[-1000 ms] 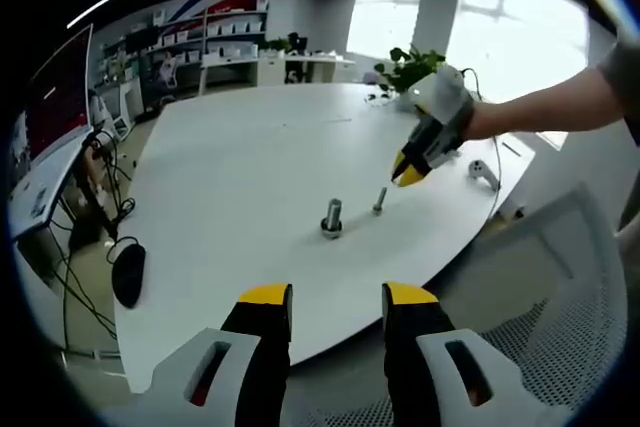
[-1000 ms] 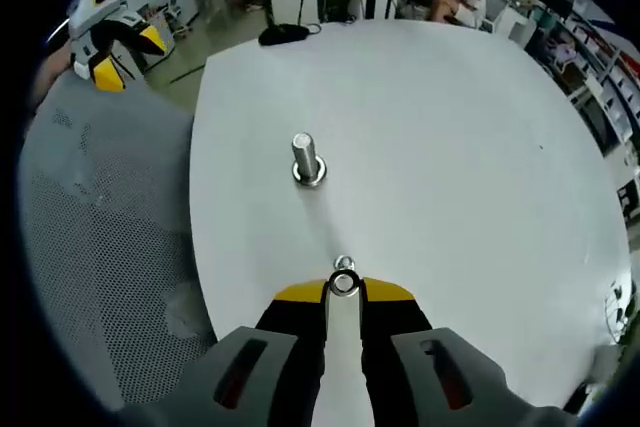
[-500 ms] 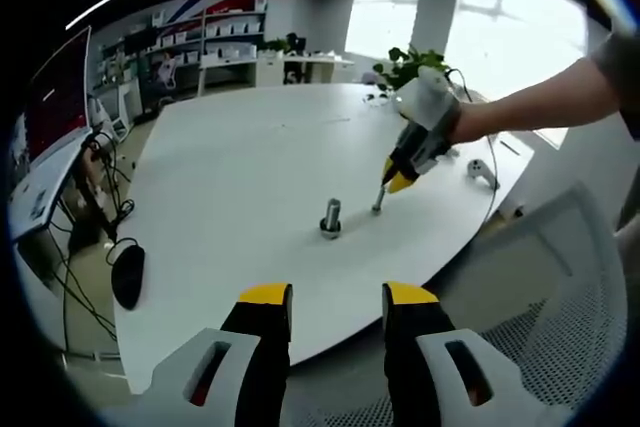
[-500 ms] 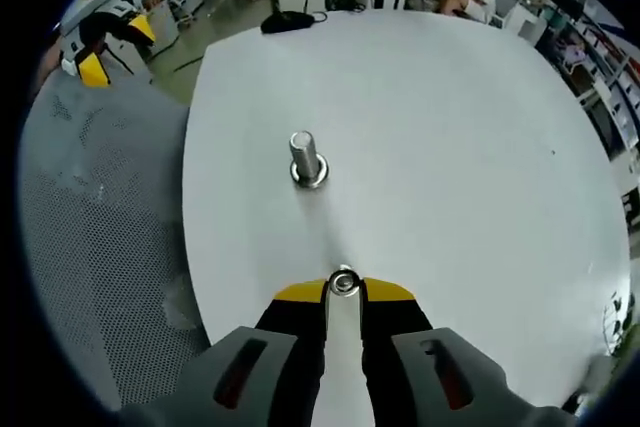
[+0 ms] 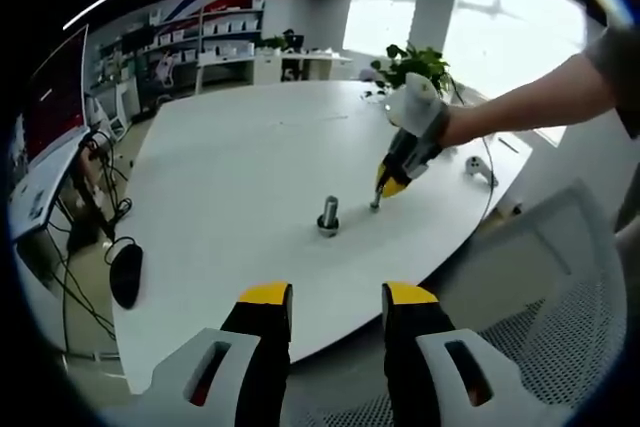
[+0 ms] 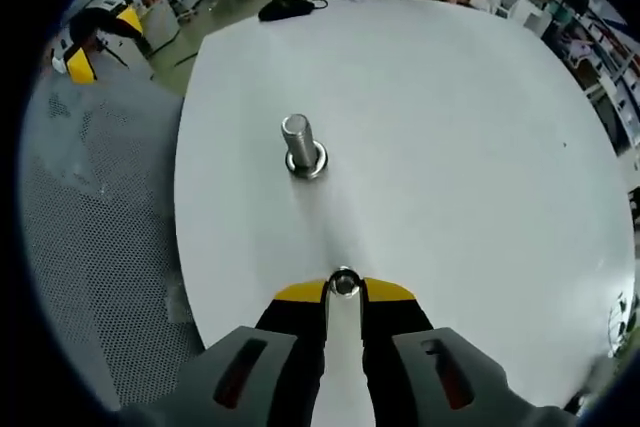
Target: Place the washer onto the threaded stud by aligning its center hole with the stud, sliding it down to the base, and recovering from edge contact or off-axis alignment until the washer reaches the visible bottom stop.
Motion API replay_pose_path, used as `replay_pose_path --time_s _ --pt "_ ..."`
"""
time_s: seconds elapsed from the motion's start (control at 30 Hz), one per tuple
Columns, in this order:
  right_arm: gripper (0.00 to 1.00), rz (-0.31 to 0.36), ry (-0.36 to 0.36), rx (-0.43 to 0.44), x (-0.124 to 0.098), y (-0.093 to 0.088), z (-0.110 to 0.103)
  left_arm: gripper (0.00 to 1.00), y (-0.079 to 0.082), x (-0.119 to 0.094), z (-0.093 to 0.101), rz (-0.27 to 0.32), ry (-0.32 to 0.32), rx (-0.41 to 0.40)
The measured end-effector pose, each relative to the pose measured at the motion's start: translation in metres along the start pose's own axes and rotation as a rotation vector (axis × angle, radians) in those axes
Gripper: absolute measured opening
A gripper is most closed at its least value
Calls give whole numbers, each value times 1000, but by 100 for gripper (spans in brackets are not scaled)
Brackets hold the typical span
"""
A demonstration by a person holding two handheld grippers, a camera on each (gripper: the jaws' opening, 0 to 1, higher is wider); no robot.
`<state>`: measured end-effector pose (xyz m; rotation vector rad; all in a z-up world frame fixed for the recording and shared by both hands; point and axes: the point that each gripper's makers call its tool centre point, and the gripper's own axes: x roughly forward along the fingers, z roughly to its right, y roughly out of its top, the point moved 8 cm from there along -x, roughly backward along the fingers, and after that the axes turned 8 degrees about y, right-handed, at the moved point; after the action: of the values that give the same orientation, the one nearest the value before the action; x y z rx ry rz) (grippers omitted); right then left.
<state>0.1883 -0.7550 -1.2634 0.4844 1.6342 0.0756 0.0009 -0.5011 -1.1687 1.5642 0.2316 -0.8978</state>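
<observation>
Pinching the washer [image 6: 343, 283] between its yellow tips, my right gripper [image 6: 343, 292] sits clenched on it just above the white desk [image 6: 450, 127], the small ring standing on edge in the narrow slit between the jaws. Ahead of it in the right gripper view, the threaded stud [image 6: 299, 143] stands upright on its wider base, apart from the washer and a little to the left of my line. In the left gripper view I see that same right gripper [image 5: 392, 184] reaching in from the right with a hand behind it, its tips close to the desk [image 5: 240, 147] and just beside the stud [image 5: 329, 215]; the washer there is too small for me to make out clearly. My left gripper [image 5: 337, 299] hangs off the desk's near edge with its jaws spread and nothing between them. A mesh chair [image 5: 560, 277] stands by the desk edge, a black mouse [image 5: 127, 273] lies on a lower surface to the left, and a potted plant [image 5: 408, 64] sits at the far side.
</observation>
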Motion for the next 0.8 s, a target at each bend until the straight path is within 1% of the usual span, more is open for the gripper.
replay_pose_path --time_s 0.2,0.47,0.57,0.67,0.8 --pt "14 -23 14 11 15 -4 3 34 0 0 0 -1 -6 1" --pt "16 -27 1 -1 21 -10 4 34 -1 1 1 -8 -13 5" --pt "19 -6 -7 21 21 -12 5 34 -1 1 1 -9 -15 9" --pt "20 12 -19 40 14 -14 3 34 -1 2 2 -17 -19 11" --pt "20 91 -55 60 -4 -19 -4 34 -2 2 3 -22 -27 15"
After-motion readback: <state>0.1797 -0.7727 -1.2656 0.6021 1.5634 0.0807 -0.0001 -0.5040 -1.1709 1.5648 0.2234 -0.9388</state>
